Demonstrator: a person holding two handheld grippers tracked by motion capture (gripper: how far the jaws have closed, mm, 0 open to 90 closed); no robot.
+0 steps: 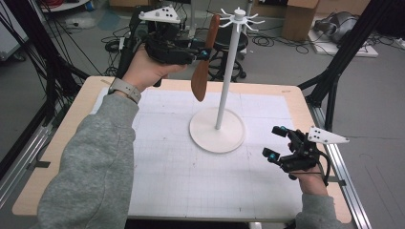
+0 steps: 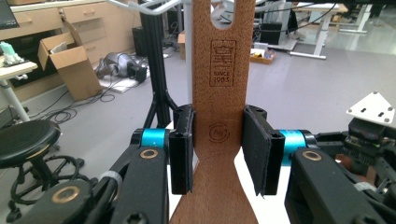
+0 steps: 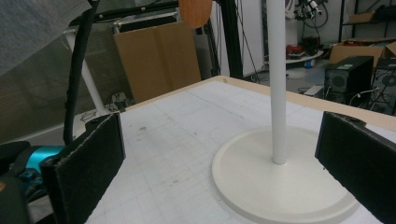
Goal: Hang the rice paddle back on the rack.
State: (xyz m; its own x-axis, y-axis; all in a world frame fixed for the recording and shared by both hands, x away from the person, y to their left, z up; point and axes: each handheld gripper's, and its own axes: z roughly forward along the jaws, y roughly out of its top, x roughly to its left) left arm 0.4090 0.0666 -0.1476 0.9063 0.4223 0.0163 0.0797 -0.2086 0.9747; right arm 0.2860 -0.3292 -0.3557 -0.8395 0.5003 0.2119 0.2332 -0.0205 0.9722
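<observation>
Cluttered lab, white mat [image 1: 181,181] on the table. Left gripper [image 1: 206,54] clamps the wooden spatula [image 1: 203,71]; line its hole up squarely with a hook on the stand [image 1: 229,71]. Right gripper [image 1: 276,143] rests with jaws apart

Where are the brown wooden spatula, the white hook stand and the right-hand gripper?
Brown wooden spatula [image 1: 201,81]: high view, on its broad blade.
White hook stand [image 1: 228,71]: high view, on its upright pole.
Right gripper [image 1: 275,142]: high view, midway between its open fingertips.
</observation>
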